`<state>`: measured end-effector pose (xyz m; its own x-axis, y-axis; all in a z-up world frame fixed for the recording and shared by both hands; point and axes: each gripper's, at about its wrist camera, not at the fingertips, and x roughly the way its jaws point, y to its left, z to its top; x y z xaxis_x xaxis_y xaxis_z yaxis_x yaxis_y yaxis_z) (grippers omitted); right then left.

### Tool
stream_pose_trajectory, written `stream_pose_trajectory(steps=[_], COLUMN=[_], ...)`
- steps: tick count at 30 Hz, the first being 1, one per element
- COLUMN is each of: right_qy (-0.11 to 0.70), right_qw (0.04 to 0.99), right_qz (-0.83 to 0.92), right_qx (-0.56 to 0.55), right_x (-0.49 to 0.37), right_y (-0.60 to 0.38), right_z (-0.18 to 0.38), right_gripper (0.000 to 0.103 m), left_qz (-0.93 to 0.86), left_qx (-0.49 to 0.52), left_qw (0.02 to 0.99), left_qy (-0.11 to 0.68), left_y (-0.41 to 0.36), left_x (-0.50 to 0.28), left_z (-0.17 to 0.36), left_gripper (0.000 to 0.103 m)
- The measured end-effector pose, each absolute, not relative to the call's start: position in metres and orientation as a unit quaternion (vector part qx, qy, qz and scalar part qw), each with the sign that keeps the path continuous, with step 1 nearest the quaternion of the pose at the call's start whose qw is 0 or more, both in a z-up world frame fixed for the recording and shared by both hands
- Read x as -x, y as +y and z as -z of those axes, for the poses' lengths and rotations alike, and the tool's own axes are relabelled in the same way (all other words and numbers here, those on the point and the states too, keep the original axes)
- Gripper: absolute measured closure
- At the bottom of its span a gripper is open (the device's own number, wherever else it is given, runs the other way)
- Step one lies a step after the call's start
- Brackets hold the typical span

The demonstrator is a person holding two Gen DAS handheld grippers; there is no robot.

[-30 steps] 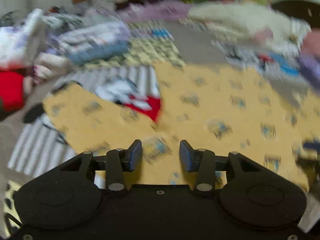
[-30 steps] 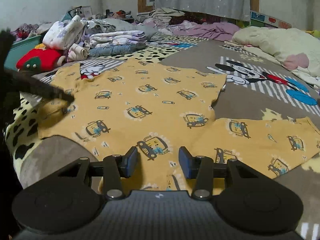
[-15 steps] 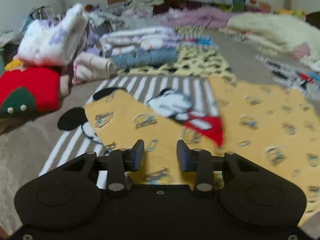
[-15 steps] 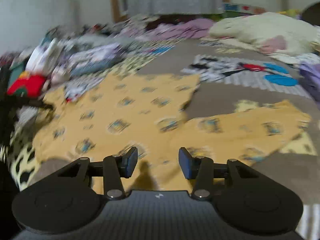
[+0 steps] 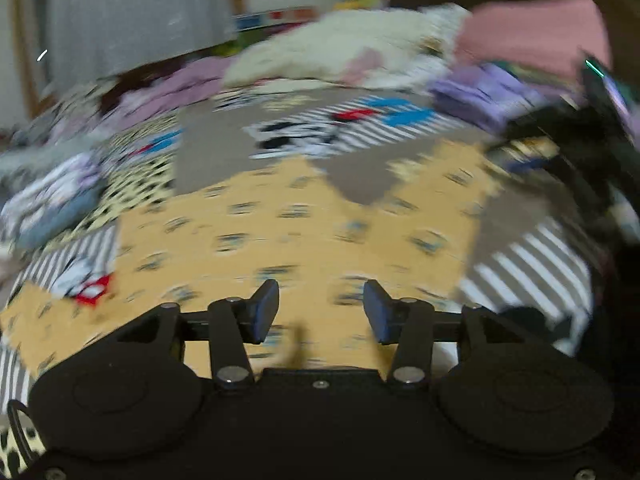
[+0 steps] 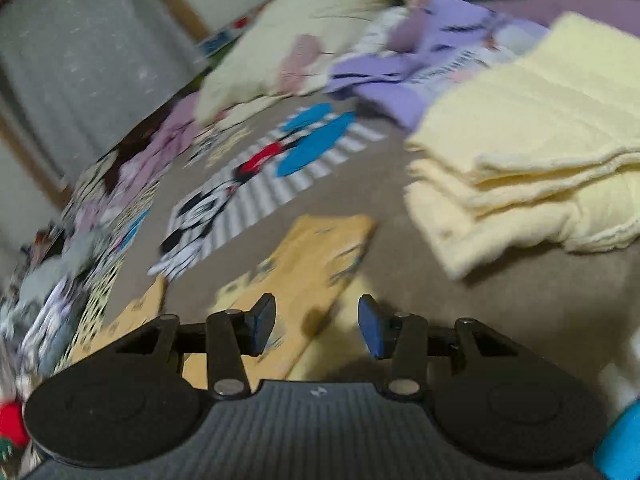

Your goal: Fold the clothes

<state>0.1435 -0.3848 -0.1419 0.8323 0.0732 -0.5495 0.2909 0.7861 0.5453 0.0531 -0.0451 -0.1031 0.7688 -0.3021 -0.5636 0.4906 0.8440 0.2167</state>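
Directly under both wide-open, empty grippers (image 5: pixel 319 312) (image 6: pixel 317 326), yellow printed garment (image 5: pixel 304 224), flat.

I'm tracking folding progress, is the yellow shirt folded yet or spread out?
Spread out. The yellow shirt lies flat on the bedspread, one sleeve extended; both grippers open, holding nothing.

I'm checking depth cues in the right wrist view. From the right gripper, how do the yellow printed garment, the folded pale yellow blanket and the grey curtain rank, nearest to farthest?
1. Yellow printed garment: directly ahead of the right gripper, just past its open fingers.
2. Folded pale yellow blanket: farther on, to the right.
3. Grey curtain: farthest, upper left, beyond the bed.
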Motion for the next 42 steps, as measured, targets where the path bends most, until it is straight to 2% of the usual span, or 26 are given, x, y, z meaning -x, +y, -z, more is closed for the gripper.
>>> stream_pose_trajectory(steps=[1, 9, 10, 11, 13, 16, 17, 18, 23, 26, 29, 31, 33, 35, 36, 37, 38, 40, 42], right_qy=[0.283, 0.281, 0.281, 0.281, 0.279, 0.275, 0.274, 0.272, 0.236, 0.263, 0.286, 0.268, 0.260, 0.266, 0.270, 0.275, 0.278, 0.274, 0.264], right_qw=[0.901, 0.898, 0.898, 0.897, 0.896, 0.895, 0.896, 0.897, 0.918, 0.917, 0.907, 0.909, 0.908, 0.905, 0.905, 0.904, 0.904, 0.907, 0.911], right_qz=[0.059, 0.047, 0.045, 0.044, 0.045, 0.050, 0.050, 0.047, 0.089, 0.102, 0.098, 0.091, 0.088, 0.081, 0.079, 0.075, 0.070, 0.071, 0.071], right_qx=[-0.323, -0.335, -0.337, -0.338, -0.342, -0.347, -0.347, -0.344, -0.306, -0.283, -0.292, -0.306, -0.317, -0.321, -0.318, -0.317, -0.317, -0.311, -0.308], right_x=[-0.146, -0.168, -0.170, -0.173, -0.178, -0.185, -0.188, -0.189, -0.177, -0.182, -0.190, -0.187, -0.187, -0.191, -0.193, -0.196, -0.198, -0.200, -0.198], right_y=[-0.387, -0.408, -0.411, -0.413, -0.416, -0.418, -0.418, -0.417, -0.409, -0.406, -0.410, -0.413, -0.415, -0.416, -0.416, -0.417, -0.417, -0.415, -0.413], right_z=[0.143, 0.155, 0.157, 0.158, 0.160, 0.161, 0.161, 0.161, 0.143, 0.146, 0.153, 0.151, 0.149, 0.152, 0.153, 0.154, 0.154, 0.149, 0.141], right_gripper=[0.057, 0.056, 0.056, 0.056, 0.063, 0.076, 0.090, 0.100, 0.100, 0.100, 0.084, 0.048, 0.043, 0.052, 0.067, 0.090, 0.097, 0.097, 0.097], left_qz=[0.222, 0.238, 0.232, 0.226, 0.223, 0.222, 0.221, 0.222, 0.225, 0.225, 0.218, 0.218, 0.215, 0.212, 0.211, 0.212, 0.214, 0.210, 0.205], left_qx=[-0.201, -0.322, -0.338, -0.356, -0.369, -0.368, -0.367, -0.363, -0.351, -0.350, -0.348, -0.357, -0.376, -0.395, -0.404, -0.408, -0.413, -0.401, -0.377], left_qw=[0.918, 0.888, 0.885, 0.880, 0.875, 0.872, 0.872, 0.873, 0.875, 0.876, 0.881, 0.879, 0.872, 0.866, 0.864, 0.862, 0.860, 0.866, 0.878], left_qy=[0.259, 0.225, 0.221, 0.216, 0.219, 0.232, 0.237, 0.240, 0.247, 0.245, 0.235, 0.231, 0.226, 0.220, 0.216, 0.214, 0.211, 0.212, 0.210], left_y=[-0.056, -0.110, -0.116, -0.122, -0.127, -0.132, -0.132, -0.132, -0.128, -0.127, -0.126, -0.128, -0.133, -0.137, -0.139, -0.141, -0.142, -0.141, -0.136], left_x=[-0.048, -0.032, -0.033, -0.034, -0.037, -0.042, -0.044, -0.046, -0.048, -0.048, -0.046, -0.046, -0.047, -0.047, -0.047, -0.046, -0.046, -0.046, -0.047], left_z=[0.107, 0.135, 0.138, 0.143, 0.148, 0.154, 0.156, 0.156, 0.159, 0.158, 0.154, 0.154, 0.159, 0.164, 0.167, 0.169, 0.170, 0.170, 0.166], left_gripper=[0.047, 0.047, 0.047, 0.053, 0.062, 0.065, 0.066, 0.067, 0.068, 0.067, 0.067, 0.067, 0.067, 0.068, 0.069, 0.077, 0.087, 0.095, 0.098])
